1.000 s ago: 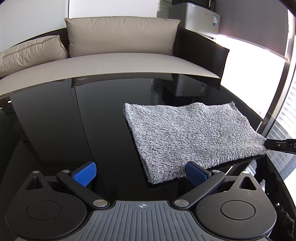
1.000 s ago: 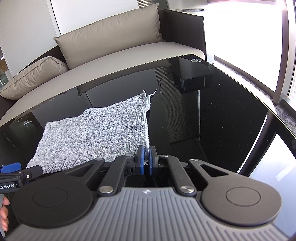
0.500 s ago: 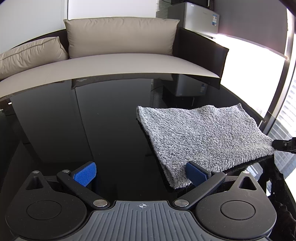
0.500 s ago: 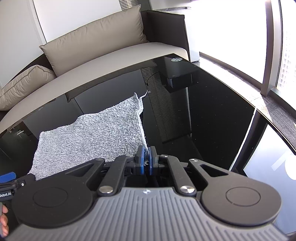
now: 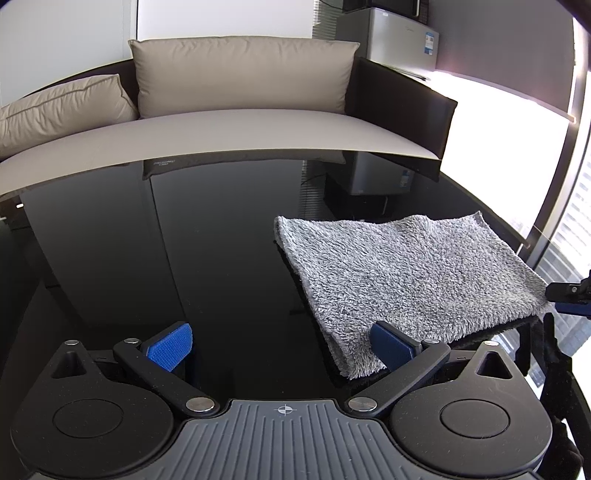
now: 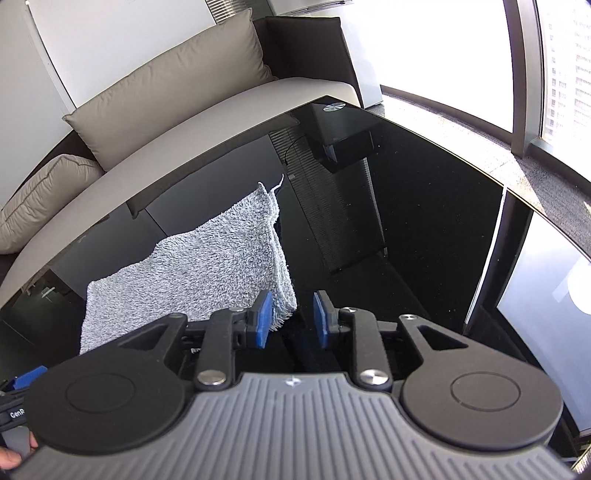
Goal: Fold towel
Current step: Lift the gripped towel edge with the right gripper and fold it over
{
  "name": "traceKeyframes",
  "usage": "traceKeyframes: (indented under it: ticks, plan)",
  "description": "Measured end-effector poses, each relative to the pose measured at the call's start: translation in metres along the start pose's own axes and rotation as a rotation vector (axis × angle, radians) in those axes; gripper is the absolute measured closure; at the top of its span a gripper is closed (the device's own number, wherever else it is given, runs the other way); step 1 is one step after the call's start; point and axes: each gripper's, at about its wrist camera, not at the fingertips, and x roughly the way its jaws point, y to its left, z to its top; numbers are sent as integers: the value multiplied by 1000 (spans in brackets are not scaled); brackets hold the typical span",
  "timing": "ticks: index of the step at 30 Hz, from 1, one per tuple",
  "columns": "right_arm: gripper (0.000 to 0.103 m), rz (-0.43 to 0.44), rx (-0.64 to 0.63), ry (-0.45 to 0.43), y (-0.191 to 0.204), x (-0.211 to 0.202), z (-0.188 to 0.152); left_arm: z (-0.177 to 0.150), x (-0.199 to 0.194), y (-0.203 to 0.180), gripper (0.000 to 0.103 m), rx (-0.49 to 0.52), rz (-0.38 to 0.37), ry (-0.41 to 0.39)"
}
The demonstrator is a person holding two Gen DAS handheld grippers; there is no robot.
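A grey fluffy towel [image 5: 410,280] lies folded on the black glossy table [image 5: 221,240]. It also shows in the right wrist view [image 6: 207,266]. My left gripper [image 5: 280,345] is open and empty just left of the towel's near corner; its right pad [image 5: 388,341] sits against the towel's near edge. My right gripper [image 6: 291,319] is open and empty, with the towel's near right corner beside its left pad [image 6: 264,317]. The right gripper's tip shows in the left wrist view [image 5: 569,293], at the towel's right edge.
A beige sofa [image 5: 240,122] with cushions runs behind the table's far edge. The table's right edge [image 6: 495,243] is near, with bright windows beyond. A small fridge [image 5: 402,35] stands at the back right.
My right gripper opened and let go of the towel corner it was pinching. The towel shifted right in the left wrist view and now rests on the table.
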Motion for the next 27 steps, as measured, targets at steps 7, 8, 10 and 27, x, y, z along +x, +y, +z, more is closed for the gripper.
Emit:
traceKeyframes:
  ticks: [7,8,10,27]
  plan:
    - [71,58,142,53,-13,1,4,0,1,0,1,9,-1,5]
    - [71,66,166,58,-15,1,4,0,1,0,1,11,0,5]
    - [71,87,211,60,-19,2,5,0,1,0,1,15,1,6]
    - [86,95,298,58,-19,14,9,-1,3,1,1,26,4,10]
